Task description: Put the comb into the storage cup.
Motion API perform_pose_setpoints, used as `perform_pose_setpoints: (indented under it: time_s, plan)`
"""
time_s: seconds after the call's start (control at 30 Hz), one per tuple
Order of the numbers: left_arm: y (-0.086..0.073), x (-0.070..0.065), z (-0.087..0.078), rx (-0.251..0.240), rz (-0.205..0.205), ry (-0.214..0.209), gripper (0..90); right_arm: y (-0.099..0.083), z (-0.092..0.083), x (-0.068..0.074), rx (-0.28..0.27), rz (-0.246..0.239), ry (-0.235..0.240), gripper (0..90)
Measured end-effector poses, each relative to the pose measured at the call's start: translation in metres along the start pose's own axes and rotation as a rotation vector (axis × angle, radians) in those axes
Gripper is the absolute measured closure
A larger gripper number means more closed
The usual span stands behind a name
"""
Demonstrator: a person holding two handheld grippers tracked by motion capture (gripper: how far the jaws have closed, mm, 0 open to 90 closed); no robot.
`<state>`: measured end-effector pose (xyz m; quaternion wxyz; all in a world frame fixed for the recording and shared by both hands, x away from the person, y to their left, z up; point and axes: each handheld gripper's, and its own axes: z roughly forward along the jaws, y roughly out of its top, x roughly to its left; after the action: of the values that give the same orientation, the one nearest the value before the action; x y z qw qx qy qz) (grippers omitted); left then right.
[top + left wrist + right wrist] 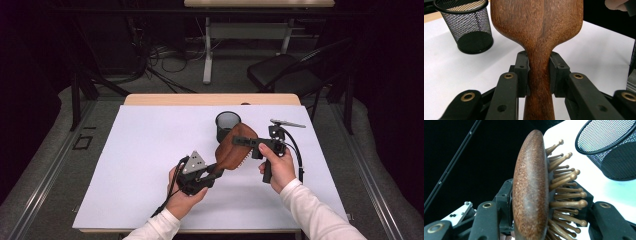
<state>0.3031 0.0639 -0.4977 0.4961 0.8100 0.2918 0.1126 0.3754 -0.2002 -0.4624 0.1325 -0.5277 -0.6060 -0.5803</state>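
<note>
Wooden hairbrush (234, 148) held clear of the white table (150, 150), over its middle toward the right edge, carried at both ends; likely a two-handed hold to steady or pass it before it goes into the mesh cup (227, 124), which stands upright just behind it toward the far edge.

Left gripper (216, 172): jaws closed narrow on the brush's neck, where handle widens into head; pads (522, 75) press the wood on both sides; a firm hold at the thinnest part, which keeps the head from swinging.

Right gripper (245, 141): jaws closed across the head's thickness; one pad on the smooth wooden back (530, 195), the other against the bristle pins (567, 195); the pin side looks the less secure contact.

Brush touches neither table nor cup.
</note>
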Motion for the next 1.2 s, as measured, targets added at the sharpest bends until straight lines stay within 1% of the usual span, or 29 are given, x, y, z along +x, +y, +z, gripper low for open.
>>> perform_pose_setpoints:
  time_s: [0.2,0.23,0.37,0.57,0.8,1.1,1.2]
  plan:
    - [0.0003,0.0012,-0.001,-0.005,-0.013,0.004,70.7,0.0001,0.0,0.0003,0.001,0.016,0.017,47.6]
    - [0.0002,0.0015,-0.0009,-0.008,-0.016,0.0,70.4,0.0001,-0.0001,0.0003,0.001,0.016,0.017,47.7]
    - [-0.0003,0.0021,-0.0003,-0.007,-0.021,0.006,68.6,-0.0002,-0.0002,-0.0002,0.001,0.024,0.016,47.9]
    - [-0.0006,0.0029,-0.0004,-0.011,-0.025,0.01,66.1,-0.0007,-0.0007,-0.0022,-0.002,0.045,0.022,48.2]
    - [-0.0009,0.0036,-0.0006,-0.016,-0.034,0.002,61.4,-0.0007,-0.0021,-0.0044,-0.009,0.066,0.024,48.3]
    - [-0.0012,0.0058,-0.0003,-0.017,-0.044,0.002,55.7,0.0006,-0.0043,-0.0059,-0.017,0.071,0.02,48.3]
    - [-0.0012,0.0069,0.0002,-0.013,-0.056,0.004,52.6,0.001,-0.0052,-0.0067,-0.015,0.074,0.021,48.3]
